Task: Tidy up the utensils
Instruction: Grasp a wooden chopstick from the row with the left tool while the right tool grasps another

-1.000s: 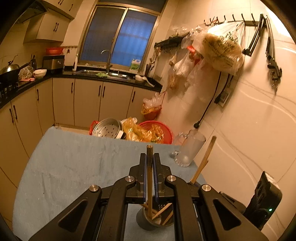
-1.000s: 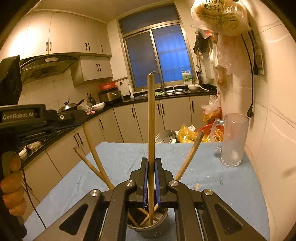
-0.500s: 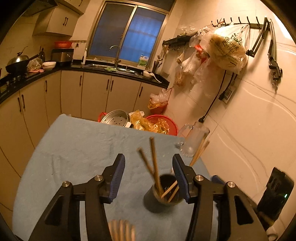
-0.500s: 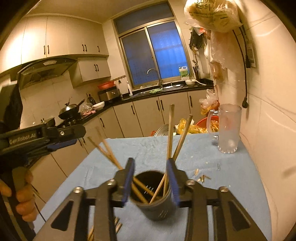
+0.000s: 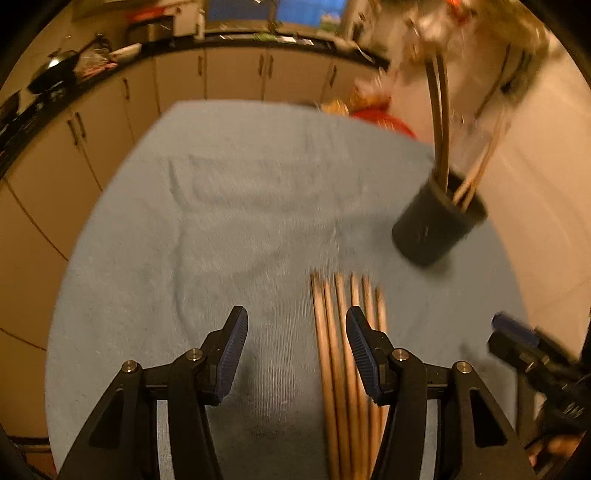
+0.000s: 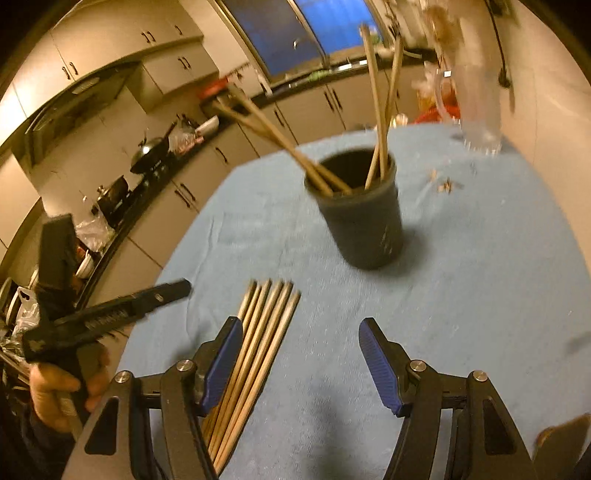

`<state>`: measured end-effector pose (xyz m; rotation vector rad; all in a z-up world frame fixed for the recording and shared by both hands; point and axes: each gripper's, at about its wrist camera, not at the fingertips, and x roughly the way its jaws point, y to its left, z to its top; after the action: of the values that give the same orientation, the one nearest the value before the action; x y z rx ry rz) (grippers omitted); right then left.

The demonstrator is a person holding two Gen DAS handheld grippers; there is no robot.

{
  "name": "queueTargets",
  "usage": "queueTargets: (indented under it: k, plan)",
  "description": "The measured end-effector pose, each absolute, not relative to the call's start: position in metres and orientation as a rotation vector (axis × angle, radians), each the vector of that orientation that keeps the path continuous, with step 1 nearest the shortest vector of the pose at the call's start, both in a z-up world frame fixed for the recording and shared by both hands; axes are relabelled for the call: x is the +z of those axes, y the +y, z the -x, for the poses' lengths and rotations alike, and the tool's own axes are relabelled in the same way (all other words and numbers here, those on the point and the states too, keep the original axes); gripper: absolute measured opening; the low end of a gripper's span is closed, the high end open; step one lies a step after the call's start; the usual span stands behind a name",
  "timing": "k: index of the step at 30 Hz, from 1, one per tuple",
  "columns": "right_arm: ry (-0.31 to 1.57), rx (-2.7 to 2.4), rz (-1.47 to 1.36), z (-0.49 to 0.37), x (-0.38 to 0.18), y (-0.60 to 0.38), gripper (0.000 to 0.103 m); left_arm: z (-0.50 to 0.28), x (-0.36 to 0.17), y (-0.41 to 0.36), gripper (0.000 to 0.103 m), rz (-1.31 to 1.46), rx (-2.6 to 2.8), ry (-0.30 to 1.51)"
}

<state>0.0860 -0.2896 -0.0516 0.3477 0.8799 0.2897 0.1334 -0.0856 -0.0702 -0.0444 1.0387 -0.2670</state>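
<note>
We see both grippers, left (image 5: 295, 334) and right (image 6: 300, 347), fingers just spreading, released and empty, above loose chopsticks (image 6: 255, 343) on the table (image 6: 461, 280); four more stand in the dark cup (image 6: 360, 218).

The cloth (image 6: 461, 258) on the table is light blue. The cup (image 6: 360, 225) is dark grey, almost black. The chopsticks (image 6: 255, 343) lying flat are light brown, like wood. The gripper pads (image 5: 231, 354) are dark blue with tiny ridges, on black arms. The cupboards (image 5: 232, 72) are cream. The window (image 6: 332, 26) looks bright blue.
</note>
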Motion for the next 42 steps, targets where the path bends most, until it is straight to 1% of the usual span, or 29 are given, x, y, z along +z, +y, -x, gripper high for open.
queueTargets:
  k: [4,8,11,14,18,22,24,26,27,29,32,36,39,41,42]
  plan:
    - [0.897,0.281,-0.346,-0.090,-0.054,-0.290,0.068,-0.145,-0.090,-0.094,0.055,0.024,-0.273,1.098]
    - [0.893,0.263,-0.344,-0.092,-0.049,-0.295,0.068,-0.163,-0.098,-0.095,0.045,0.118,-0.300,1.135]
    - [0.900,0.254,-0.354,-0.093,-0.050,-0.296,0.069,-0.173,-0.098,-0.097,0.040,0.136,-0.293,1.139]
    - [0.910,0.249,-0.356,-0.093,-0.054,-0.296,0.068,-0.185,-0.098,-0.104,0.038,0.127,-0.295,1.146]
    - [0.919,0.250,-0.351,-0.094,-0.056,-0.295,0.069,-0.199,-0.101,-0.112,0.028,0.106,-0.287,1.172]
    - [0.928,0.251,-0.335,-0.098,-0.058,-0.289,0.068,-0.204,-0.110,-0.117,0.023,0.097,-0.274,1.188]
    - [0.935,0.251,-0.322,-0.103,-0.060,-0.285,0.068,-0.207,-0.117,-0.118,0.015,0.088,-0.266,1.207]
    - [0.942,0.249,-0.311,-0.109,-0.061,-0.281,0.068,-0.206,-0.119,-0.118,0.008,0.067,-0.260,1.192]
    - [0.948,0.249,-0.306,-0.114,-0.063,-0.277,0.067,-0.206,-0.119,-0.117,0.008,0.062,-0.265,1.191]
    - [0.971,0.251,-0.308,-0.126,-0.069,-0.271,0.053,-0.206,-0.119,-0.114,0.008,0.053,-0.281,1.201]
    - [1.046,0.258,-0.372,-0.146,-0.086,-0.263,0.040,-0.201,-0.118,-0.101,0.008,0.052,-0.299,1.205]
    - [1.114,0.253,-0.422,-0.166,-0.102,-0.253,0.032,-0.197,-0.119,-0.078,0.008,0.090,-0.310,1.213]
    - [1.144,0.223,-0.362,-0.176,-0.108,-0.238,0.026,-0.194,-0.121,-0.071,0.008,0.116,-0.318,1.209]
    - [1.144,0.189,-0.304,-0.181,-0.108,-0.230,0.020,-0.194,-0.121,-0.068,0.008,0.135,-0.328,1.203]
    - [1.148,0.180,-0.292,-0.182,-0.108,-0.228,0.020,-0.193,-0.122,-0.069,0.009,0.135,-0.328,1.201]
